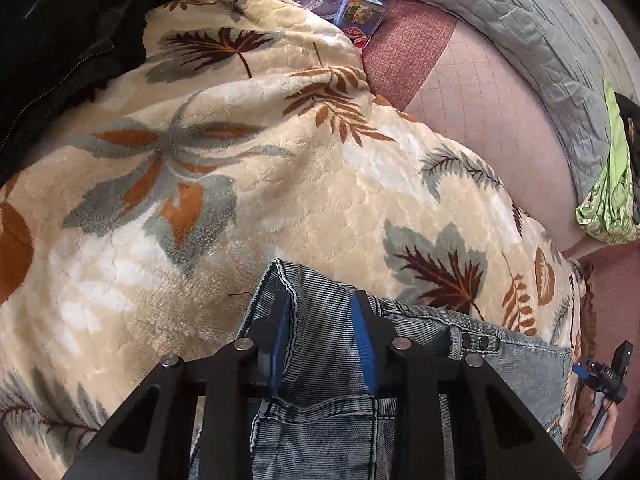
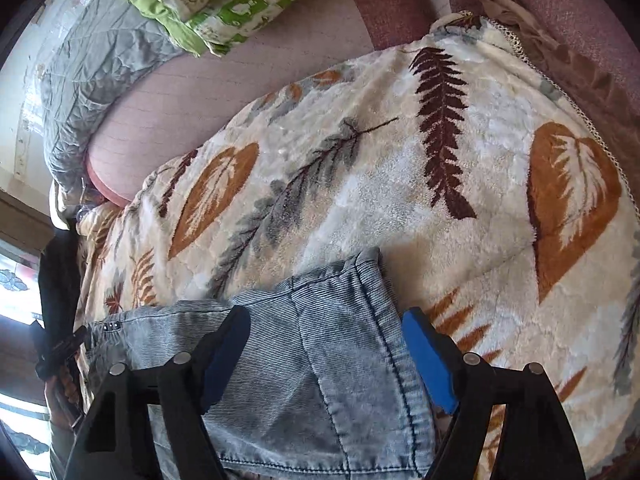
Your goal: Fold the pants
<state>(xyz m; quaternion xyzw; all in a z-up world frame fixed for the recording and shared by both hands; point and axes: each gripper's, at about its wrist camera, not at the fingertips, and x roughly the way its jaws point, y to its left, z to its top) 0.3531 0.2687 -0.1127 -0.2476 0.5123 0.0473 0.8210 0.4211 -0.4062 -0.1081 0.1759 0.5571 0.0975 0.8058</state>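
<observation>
On the leaf-print blanket [image 1: 280, 208], pants [image 1: 320, 400] cut off below; left tool [image 1: 322, 312] pinching denim, right tool [image 2: 326, 332] agape.

jeans [image 1: 320, 420] cut off below, box [image 1: 360, 16] print unreadable

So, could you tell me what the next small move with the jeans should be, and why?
Probably close the right gripper on the jeans: denim lies between its fingers, but the blue pads stand clear of it, while the left gripper already sits narrow around a fold of a denim edge. With both corners held, the fold over the leaf-patterned blanket could proceed.
</observation>
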